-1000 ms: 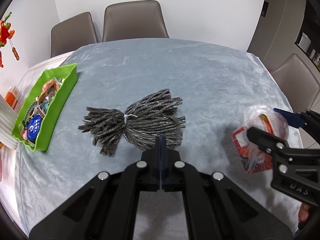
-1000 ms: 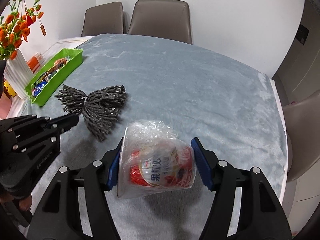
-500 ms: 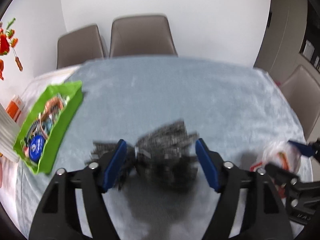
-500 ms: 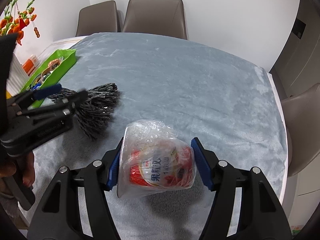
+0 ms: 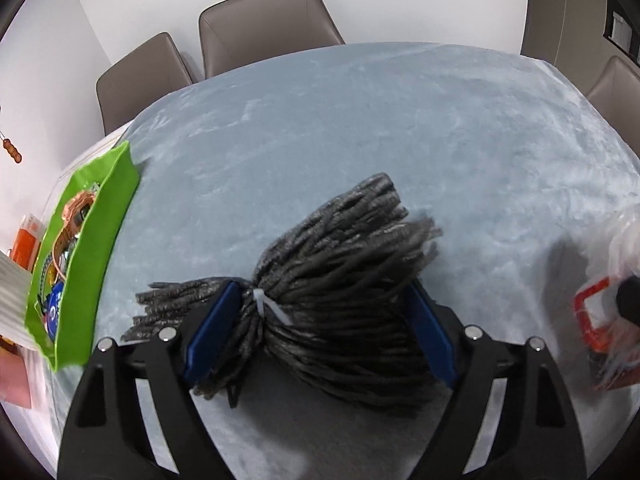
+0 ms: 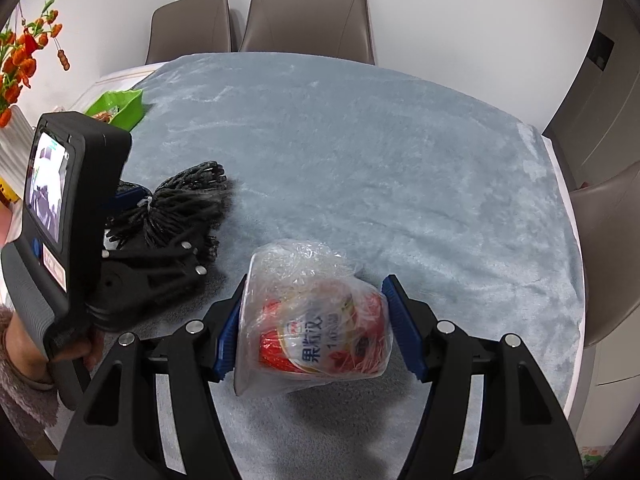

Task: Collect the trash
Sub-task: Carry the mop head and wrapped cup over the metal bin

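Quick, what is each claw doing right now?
Left gripper: jaws opening, straddling the grey mop head.
Right gripper: closed on the bagged cup.

A home dining room, judging by the furnishings. Ahead of both sets of jaws, a round dining table [image 6: 360, 152] under a pale blue-grey plush cloth [image 5: 360, 128]. Beyond its far edge, two taupe upholstered dining chairs [image 6: 308, 16] side by side against a plain white wall [image 6: 460, 8]. To the right of the jaws, another such chair [image 6: 604, 240] drawn up to the table. Far left of the jaws, a white ribbed vase [image 6: 12, 152] with orange artificial flowers [image 6: 20, 52], and a green tray [image 5: 96, 240] of small household odds and ends. At far right, beige cabinet doors [image 6: 600, 80].
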Tool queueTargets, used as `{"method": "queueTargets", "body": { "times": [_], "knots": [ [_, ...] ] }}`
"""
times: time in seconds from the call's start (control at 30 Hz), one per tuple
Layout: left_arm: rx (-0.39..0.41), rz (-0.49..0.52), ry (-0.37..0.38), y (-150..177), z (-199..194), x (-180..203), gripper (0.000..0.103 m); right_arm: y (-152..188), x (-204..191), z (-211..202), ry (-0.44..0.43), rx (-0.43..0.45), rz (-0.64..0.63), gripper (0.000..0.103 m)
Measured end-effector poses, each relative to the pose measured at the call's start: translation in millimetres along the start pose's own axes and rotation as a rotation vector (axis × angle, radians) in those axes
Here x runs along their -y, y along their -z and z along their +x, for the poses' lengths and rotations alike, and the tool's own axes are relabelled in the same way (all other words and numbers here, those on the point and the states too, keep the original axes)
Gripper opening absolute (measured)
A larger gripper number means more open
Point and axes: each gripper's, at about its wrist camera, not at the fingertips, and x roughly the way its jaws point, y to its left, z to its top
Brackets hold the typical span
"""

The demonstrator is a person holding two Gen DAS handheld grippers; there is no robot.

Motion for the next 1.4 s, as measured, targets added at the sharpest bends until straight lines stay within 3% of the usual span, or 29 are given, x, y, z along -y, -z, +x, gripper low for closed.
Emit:
{"method": "queueTargets", "body": {
  "times": [0.07, 0.13, 0.2, 0.23, 0.63, 1.03, 1.23, 1.4],
  "knots": [
    [0.010, -0.017, 0.011, 1, -5, -1, 0.064, 0, -1, 0, 0.002, -0.004, 0.002, 0.062],
    [0.016, -0.031, 0.031, 2, -10, -3, 0.035, 1, -2, -1, 0.007, -0.003, 0.002, 0.062],
    [-0.012, -0.087, 0.126, 3, -12, -11, 0.009, 1, -4, -3, 0.008, 0.000, 0.001, 0.062],
    [-0.021, -0.106, 0.151, 3, -12, -14, 0.006, 2, -5, -5, 0.011, 0.004, 0.000, 0.062],
    [0.016, -0.107, 0.155, 21, -42, -15, 0.005, 7, -15, -29, 0.008, 0.041, -0.013, 0.062],
    [0.083, -0.081, 0.191, 39, -101, -16, 0.005, 22, -16, -52, 0.005, 0.070, -0.016, 0.062],
    [0.119, -0.072, 0.209, 46, -138, 7, 0.005, 42, 1, -85, 0.004, 0.104, -0.006, 0.062],
    [0.162, -0.037, 0.228, 53, -176, 49, 0.005, 67, 29, -118, 0.020, 0.147, 0.020, 0.062]
  ]
}}
